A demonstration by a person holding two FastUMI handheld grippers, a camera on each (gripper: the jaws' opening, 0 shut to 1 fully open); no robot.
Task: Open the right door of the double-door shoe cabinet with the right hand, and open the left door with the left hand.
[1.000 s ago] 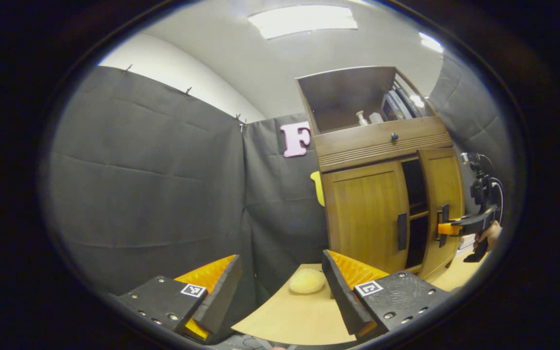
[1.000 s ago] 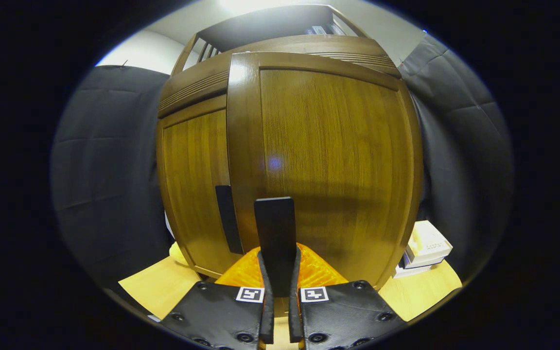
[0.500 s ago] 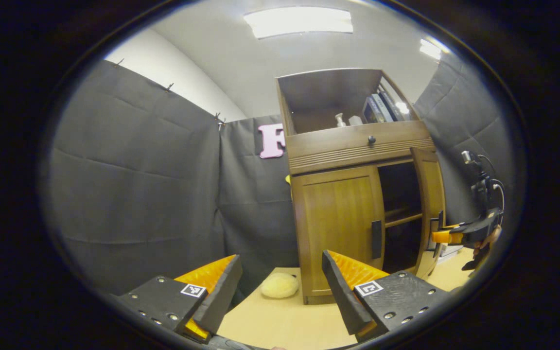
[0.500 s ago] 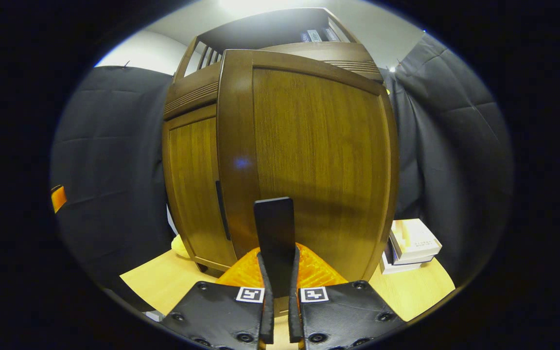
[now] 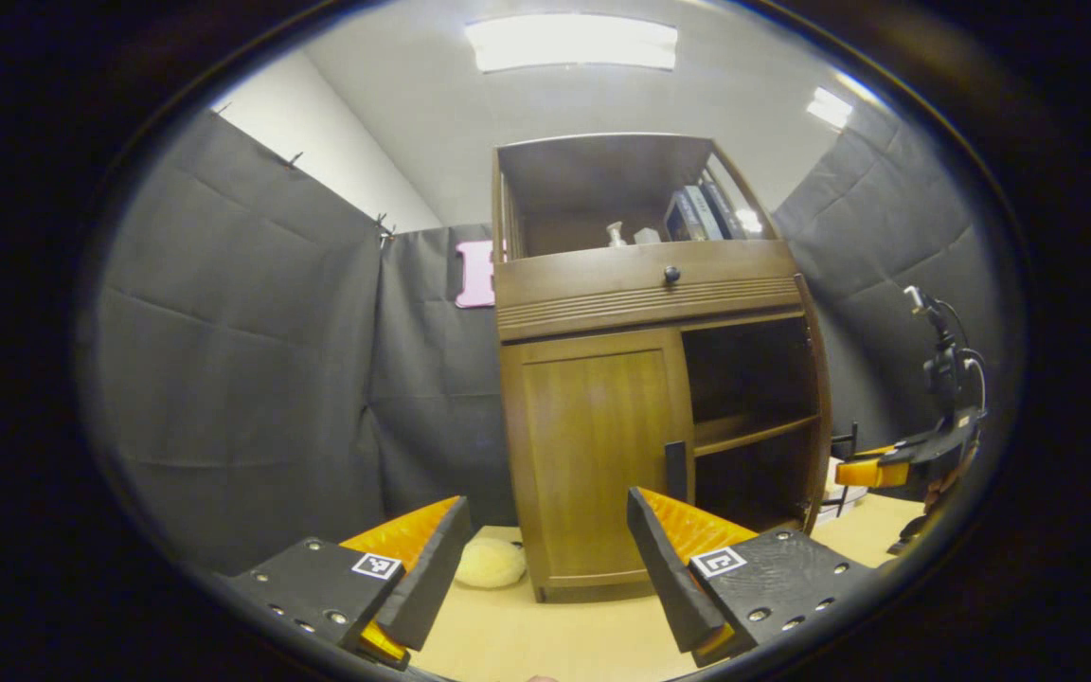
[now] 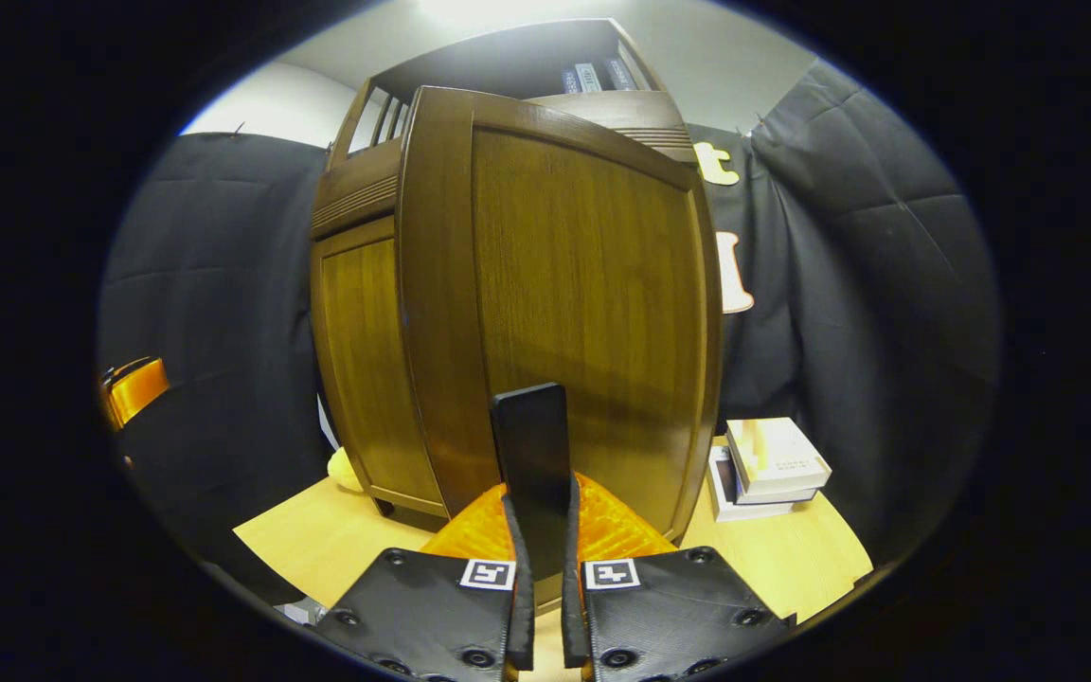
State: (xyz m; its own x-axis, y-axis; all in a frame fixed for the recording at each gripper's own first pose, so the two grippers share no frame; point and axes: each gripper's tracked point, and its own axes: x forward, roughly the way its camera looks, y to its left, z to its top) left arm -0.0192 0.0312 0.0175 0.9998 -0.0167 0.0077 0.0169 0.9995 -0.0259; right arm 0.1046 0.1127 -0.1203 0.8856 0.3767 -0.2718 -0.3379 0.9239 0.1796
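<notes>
The shoe cabinet stands on the table, upright, filling the centre of the left gripper view. Its left door is closed, its dark handle at the door's 3 o'clock edge. The right door is swung wide open, so the two dark inner compartments and the shelf between them are exposed.

The right hand-held gripper is clamped narrow on the right door's dark handle, both fingers pressing its sides at 6 o'clock in the right gripper view; in the left gripper view this gripper shows far off at 3 o'clock. The left hand-held gripper is spread wide, holding nothing, pointed toward the closed left door and well apart from it.

A pale fluffy ball lies on the table just beside the cabinet's left foot. A stack of white boxes sits at 4 o'clock in the right gripper view; its printing is too small to read. Books lean in the top open shelf; their spines are illegible.
</notes>
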